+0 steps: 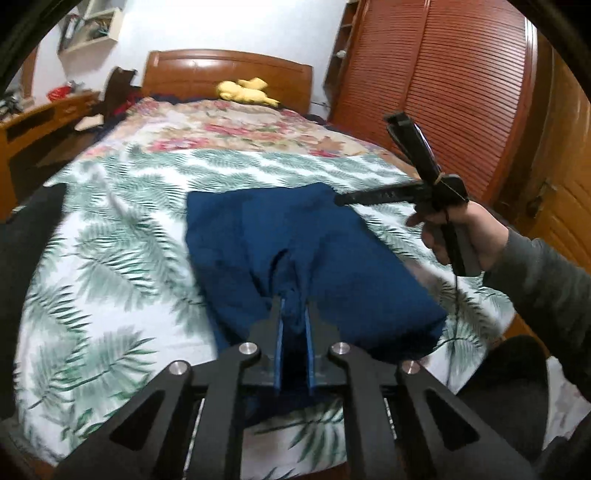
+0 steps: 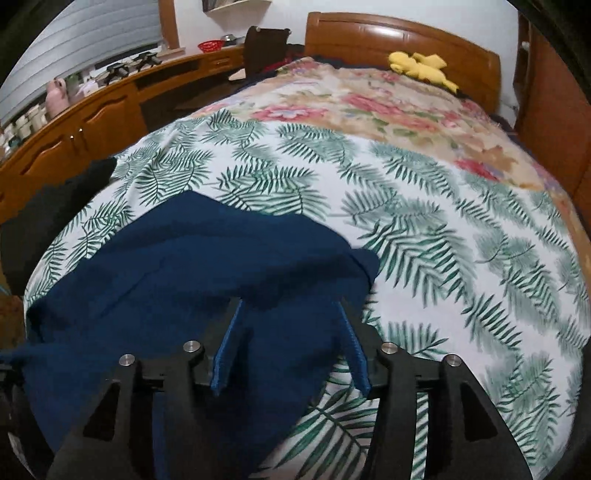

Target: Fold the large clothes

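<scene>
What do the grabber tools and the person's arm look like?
Each gripper, left and right, has black angular linkage arms with silver round bolts and two flat blue pads. The hand holding the right one wears a grey sleeve, with a thin dark cord dangling beside the handle.

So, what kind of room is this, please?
Most likely a home bedroom: a bed with a wooden headboard, a louvered wooden wardrobe beside it, and a blue garment lying on the bedcover.

Beyond the fingers we saw a bed (image 2: 424, 192) under a leaf-print cover, its wooden headboard (image 2: 399, 40) against a white wall (image 1: 229, 29), slatted wardrobe doors (image 1: 443, 81) to their right.
</scene>
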{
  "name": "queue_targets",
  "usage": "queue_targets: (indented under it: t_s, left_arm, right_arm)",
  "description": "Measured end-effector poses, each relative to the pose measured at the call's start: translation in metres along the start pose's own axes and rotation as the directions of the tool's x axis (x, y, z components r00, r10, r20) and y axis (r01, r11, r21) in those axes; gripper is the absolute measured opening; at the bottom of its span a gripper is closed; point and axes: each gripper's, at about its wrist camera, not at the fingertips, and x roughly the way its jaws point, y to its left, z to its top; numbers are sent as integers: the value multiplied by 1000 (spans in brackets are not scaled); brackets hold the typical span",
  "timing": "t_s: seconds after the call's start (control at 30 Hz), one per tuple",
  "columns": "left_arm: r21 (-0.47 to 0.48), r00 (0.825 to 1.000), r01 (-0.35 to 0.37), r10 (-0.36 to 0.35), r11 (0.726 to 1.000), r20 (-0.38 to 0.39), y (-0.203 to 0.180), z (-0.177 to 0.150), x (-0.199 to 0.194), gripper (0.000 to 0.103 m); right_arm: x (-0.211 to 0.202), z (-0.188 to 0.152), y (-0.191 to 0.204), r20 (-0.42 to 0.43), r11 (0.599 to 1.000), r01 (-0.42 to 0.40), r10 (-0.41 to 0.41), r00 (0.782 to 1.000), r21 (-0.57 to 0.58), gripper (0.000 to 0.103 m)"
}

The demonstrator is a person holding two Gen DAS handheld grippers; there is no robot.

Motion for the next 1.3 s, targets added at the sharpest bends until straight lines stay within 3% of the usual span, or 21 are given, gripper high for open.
queue_targets:
  t_s: [0.13,0.3,0.5,0.77,1.17,1.3]
  left_arm:
    - [-67,1000,-16,15,998,-22,27,-13,-8,8]
    - [-73,999,-21,18,997,-37,26,-19,-2,9]
    - [-90,998,-23,18,996,-52,26,-18,-17,20]
    - [-66,992,-85,78,994,-102,29,-37,-22,33]
    - [-69,989,-50,40,996,-139,24,-44,2,33]
    - [-74,989,-48,37,996,-143,25,-46,6,33]
  right_arm:
    - [15,-5,-2,-15,1000,-17,17,1000,12,64]
    - [37,-2,-8,-34,997,-35,38,999,70,70]
    - [58,-8,-25,-77,988,-58,69,995,143,79]
    - [66,-8,-31,-91,975,-100,120,989,199,80]
    - [70,-5,-29,-97,963,-123,150,984,240,80]
    - [70,-7,-30,-89,955,-142,170,981,260,75]
